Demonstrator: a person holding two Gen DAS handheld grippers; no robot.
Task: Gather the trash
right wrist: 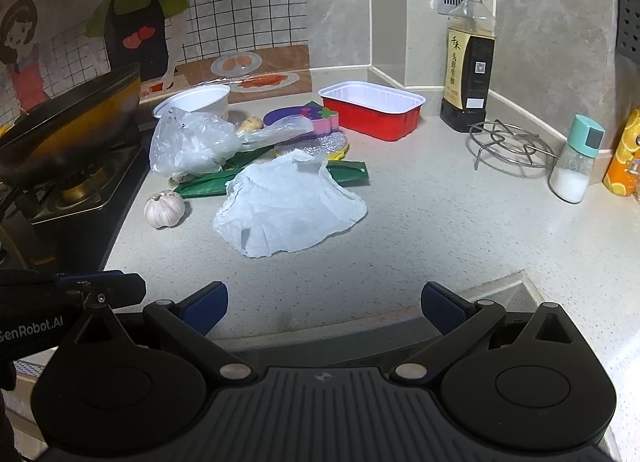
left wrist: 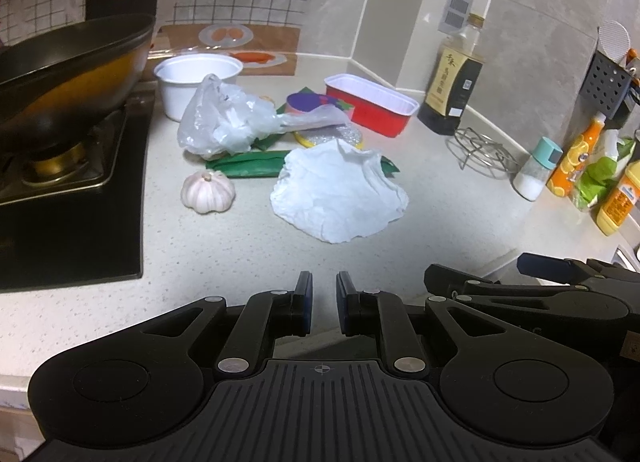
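Note:
A crumpled white paper towel [left wrist: 340, 194] [right wrist: 288, 210] lies on the counter ahead of both grippers. Behind it lie a green wrapper [left wrist: 248, 168] [right wrist: 208, 186], a clear plastic bag [left wrist: 228, 122] [right wrist: 192, 142], a white paper bowl [left wrist: 196, 82] [right wrist: 200, 100] and a red foil tray [left wrist: 370, 104] [right wrist: 372, 108]. My left gripper [left wrist: 323, 294] hovers low over the counter, jaws nearly closed with a narrow gap, empty. My right gripper [right wrist: 324, 306] is open wide and empty, to the right of the left one.
A wok [left wrist: 68, 74] sits on the stove [left wrist: 60, 198] at left. A garlic bulb [left wrist: 208, 192], sponges [right wrist: 312, 130], a soy sauce bottle [right wrist: 470, 62], a wire trivet [right wrist: 508, 146], a salt shaker [right wrist: 576, 160] and condiment bottles [left wrist: 576, 166] stand around. A sink edge [right wrist: 528, 286] is at lower right.

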